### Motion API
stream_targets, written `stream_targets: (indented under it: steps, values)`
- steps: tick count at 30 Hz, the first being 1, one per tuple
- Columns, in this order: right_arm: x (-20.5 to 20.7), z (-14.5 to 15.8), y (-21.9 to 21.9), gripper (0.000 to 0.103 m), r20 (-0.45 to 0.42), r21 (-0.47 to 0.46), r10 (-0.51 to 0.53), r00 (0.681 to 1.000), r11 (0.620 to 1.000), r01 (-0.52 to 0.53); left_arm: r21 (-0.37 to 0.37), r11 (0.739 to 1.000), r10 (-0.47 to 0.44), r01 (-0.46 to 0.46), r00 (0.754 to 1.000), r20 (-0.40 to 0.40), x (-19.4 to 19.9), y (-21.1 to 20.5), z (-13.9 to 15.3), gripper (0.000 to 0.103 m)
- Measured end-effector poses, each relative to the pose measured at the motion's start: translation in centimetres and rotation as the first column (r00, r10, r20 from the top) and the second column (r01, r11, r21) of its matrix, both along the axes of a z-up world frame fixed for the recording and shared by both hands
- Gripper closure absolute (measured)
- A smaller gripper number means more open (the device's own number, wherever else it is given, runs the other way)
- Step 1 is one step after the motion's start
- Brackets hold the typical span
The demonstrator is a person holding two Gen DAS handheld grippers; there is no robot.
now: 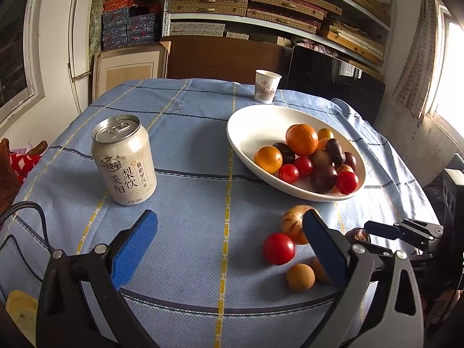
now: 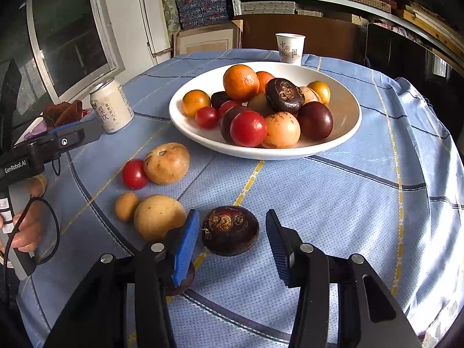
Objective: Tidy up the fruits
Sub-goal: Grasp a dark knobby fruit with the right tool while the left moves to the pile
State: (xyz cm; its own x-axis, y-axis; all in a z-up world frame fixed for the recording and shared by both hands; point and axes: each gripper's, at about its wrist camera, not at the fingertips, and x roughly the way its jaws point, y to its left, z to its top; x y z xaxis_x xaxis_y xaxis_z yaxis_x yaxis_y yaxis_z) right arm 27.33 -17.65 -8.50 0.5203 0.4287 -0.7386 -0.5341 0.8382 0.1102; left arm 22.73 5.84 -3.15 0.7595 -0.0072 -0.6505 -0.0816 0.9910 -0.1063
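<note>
Woven cloth (image 1: pixel 188 179) on table, matt, dotted weave. Bowl (image 2: pixel 203 142) glazed ceramic by look, glossy white. Can (image 1: pixel 124 159) metal, satin sides, bright brushed lid. Paper cup (image 2: pixel 290 47), matt. Tomato (image 2: pixel 248 129) smooth, shiny. Dark fruit (image 2: pixel 230 230) dull, rough crown. Gripper pads (image 2: pixel 187 245) blue, ribbed, rubbery; arms matt black plastic.
</note>
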Motion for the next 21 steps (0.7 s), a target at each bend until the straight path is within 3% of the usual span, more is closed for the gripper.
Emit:
stream_targets:
  steps: [5, 12, 16, 19, 20, 21]
  values:
    - [0.0, -0.5, 0.5, 0.06, -0.02, -0.021, 0.01, 1.0, 1.0, -0.01, -0.003, 1.0, 0.008, -0.008, 1.0, -0.005, 0.0, 0.1, 0.0, 0.005]
    - [-0.1, -0.5, 0.6, 0.061, -0.011, -0.039, -0.003, 1.0, 0.999, 0.002, -0.004, 1.0, 0.01, -0.01, 1.0, -0.013, 0.0, 0.4, -0.1, 0.005]
    - [-0.1, 0.9, -1.0, 0.061, 0.019, 0.038, -0.048, 0.999, 0.998, 0.048, -0.019, 1.0, -0.004, 0.004, 1.0, -0.017, 0.2, 0.6, -0.2, 0.005]
    - [-0.1, 1.7, -2.0, 0.061, 0.036, 0.074, -0.075, 0.997, 0.995, 0.072, 0.031, 0.997, -0.073, 0.073, 0.997, -0.016, -0.1, -0.3, 0.0, 0.005]
    - [0.0, 1.8, -2.3, 0.061, 0.034, 0.084, -0.082, 0.996, 0.993, 0.079, 0.074, 0.991, -0.107, 0.108, 0.994, -0.021, -0.2, -0.9, -0.1, 0.008]
    - [0.1, 1.9, -2.5, 0.061, 0.03, 0.091, -0.087, 0.996, 0.992, 0.084, 0.102, 0.986, -0.132, 0.134, 0.991, -0.024, -0.4, -1.4, -0.2, 0.021]
